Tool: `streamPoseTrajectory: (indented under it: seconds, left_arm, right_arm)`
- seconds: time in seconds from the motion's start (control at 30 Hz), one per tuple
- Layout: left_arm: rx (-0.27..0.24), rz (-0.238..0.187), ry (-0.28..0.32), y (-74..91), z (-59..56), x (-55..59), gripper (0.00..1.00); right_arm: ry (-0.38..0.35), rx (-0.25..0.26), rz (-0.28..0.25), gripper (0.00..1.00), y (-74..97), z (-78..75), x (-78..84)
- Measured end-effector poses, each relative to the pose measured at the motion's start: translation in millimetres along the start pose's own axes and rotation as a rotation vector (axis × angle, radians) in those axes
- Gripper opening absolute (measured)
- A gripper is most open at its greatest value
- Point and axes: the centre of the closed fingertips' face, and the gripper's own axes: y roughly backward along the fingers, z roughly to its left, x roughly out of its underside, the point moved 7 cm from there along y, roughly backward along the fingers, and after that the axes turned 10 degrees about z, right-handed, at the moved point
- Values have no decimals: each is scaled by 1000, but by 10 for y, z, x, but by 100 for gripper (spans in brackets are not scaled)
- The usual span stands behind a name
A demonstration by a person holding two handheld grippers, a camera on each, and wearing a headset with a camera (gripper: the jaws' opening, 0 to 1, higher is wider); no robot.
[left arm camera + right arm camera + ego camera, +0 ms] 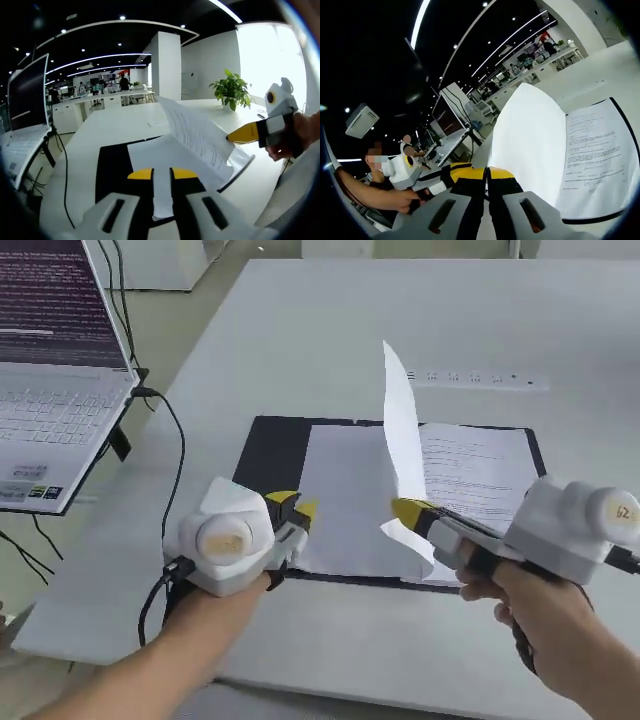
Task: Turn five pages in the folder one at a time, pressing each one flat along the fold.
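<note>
A black folder [270, 455] lies open on the white table. One sheet [402, 440] stands nearly upright over the fold. My right gripper [405, 508] is shut on that sheet's lower corner; in the right gripper view [486, 175] the blank back of the sheet [530, 140] rises from the closed jaws. A printed page [475, 470] lies flat to the right, and a blank page [345, 500] lies flat on the left. My left gripper [298, 508] hovers at the lower left corner of the folder, its jaws [162, 174] a narrow gap apart with nothing held.
A laptop [50, 390] sits at the far left with a black cable [175, 460] running toward the folder. A white power strip [480, 378] lies behind the folder. The table's front edge is close to my hands.
</note>
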Motion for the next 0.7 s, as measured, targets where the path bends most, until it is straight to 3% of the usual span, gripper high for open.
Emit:
streamPoseTrajectory:
  seconds: [0.37, 0.7]
  left_arm:
    - [-24, 5, 19, 211, 249, 103, 14]
    - [0, 52, 26, 274, 345, 274, 16]
  right_arm:
    - [3, 10, 106, 0, -442, -77, 206]
    - [5, 25, 194, 0, -815, -145, 388]
